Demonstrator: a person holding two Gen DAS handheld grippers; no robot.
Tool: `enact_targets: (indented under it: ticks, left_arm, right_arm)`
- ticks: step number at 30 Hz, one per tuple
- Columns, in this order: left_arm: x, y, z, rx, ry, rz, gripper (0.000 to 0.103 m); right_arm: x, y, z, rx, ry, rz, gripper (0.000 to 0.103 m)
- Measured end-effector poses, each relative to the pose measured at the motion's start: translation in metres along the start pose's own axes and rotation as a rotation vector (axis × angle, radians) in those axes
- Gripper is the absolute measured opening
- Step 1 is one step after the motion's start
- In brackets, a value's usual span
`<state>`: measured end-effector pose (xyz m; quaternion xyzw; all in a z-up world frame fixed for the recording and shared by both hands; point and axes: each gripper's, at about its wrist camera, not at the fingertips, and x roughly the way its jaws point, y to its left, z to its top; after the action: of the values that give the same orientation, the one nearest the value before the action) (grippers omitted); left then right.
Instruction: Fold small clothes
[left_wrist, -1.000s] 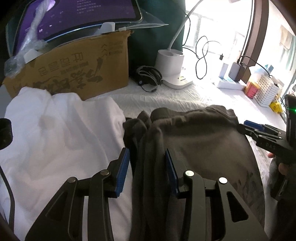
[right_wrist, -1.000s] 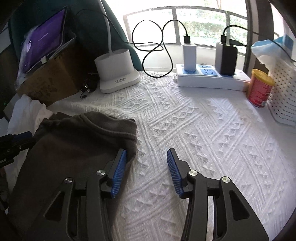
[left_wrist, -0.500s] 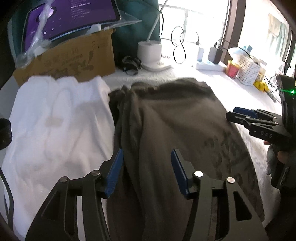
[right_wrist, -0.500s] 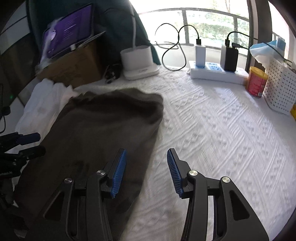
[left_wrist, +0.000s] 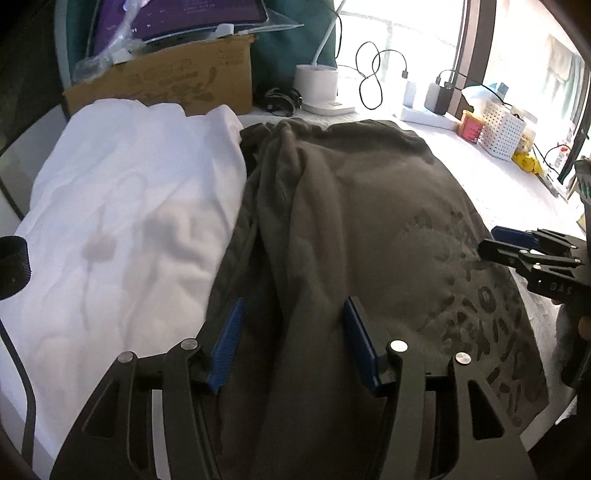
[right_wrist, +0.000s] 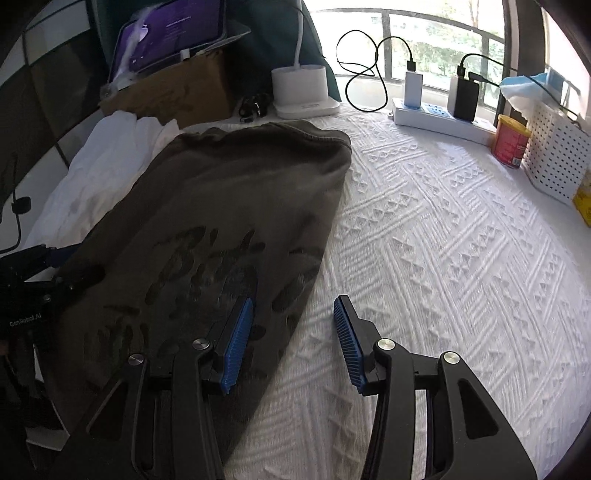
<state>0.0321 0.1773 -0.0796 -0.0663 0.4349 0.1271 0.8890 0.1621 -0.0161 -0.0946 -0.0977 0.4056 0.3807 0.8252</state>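
- On the tabletop (right_wrist: 443, 236), which wears a white textured cover, I see a dark olive garment (right_wrist: 229, 221) spread lengthwise, printed lettering facing up.
- Its left edge laps against a white garment (left_wrist: 122, 221) lying just beside it; the olive fabric bunches into long folds along that seam.
- My left tongs (left_wrist: 291, 343) stand open above the bunched folds, blue pads on either side of a ridge of cloth, nothing clamped between them.
- My right tongs (right_wrist: 291, 336) are likewise open, straddling the garment's right edge: one pad over the print, the other over bare cover. I grip nothing.
- At the far edge: a cardboard box (right_wrist: 173, 92) carrying a tablet (right_wrist: 170, 33), a white lamp base (right_wrist: 301, 90), a power strip (right_wrist: 439, 116) with chargers plugged in, a red can (right_wrist: 511, 142) and a white perforated basket (right_wrist: 554, 151).
- From the left camera, the right tongs appear at the garment's right edge, beside the print.
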Motion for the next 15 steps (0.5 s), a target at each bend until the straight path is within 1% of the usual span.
enact_targets:
  ticks: [7,8,10,15]
  left_arm:
    - [-0.009,0.0,-0.012,-0.006,-0.037,0.011,0.056]
    - [-0.011,0.0,-0.013,-0.006,-0.039,0.013,0.056]
    - [-0.015,0.0,-0.015,0.003,-0.049,0.011,0.056]
    - [-0.026,0.004,-0.021,-0.002,-0.082,-0.021,0.056]
  right_arm:
    - [-0.008,0.001,-0.012,-0.003,-0.008,0.006,0.049]
    - [-0.01,0.001,-0.015,-0.001,-0.007,0.026,0.049]
    - [-0.015,0.001,-0.019,0.02,-0.023,0.101,0.049]
    - [-0.018,0.002,-0.026,0.051,-0.015,0.138,0.049]
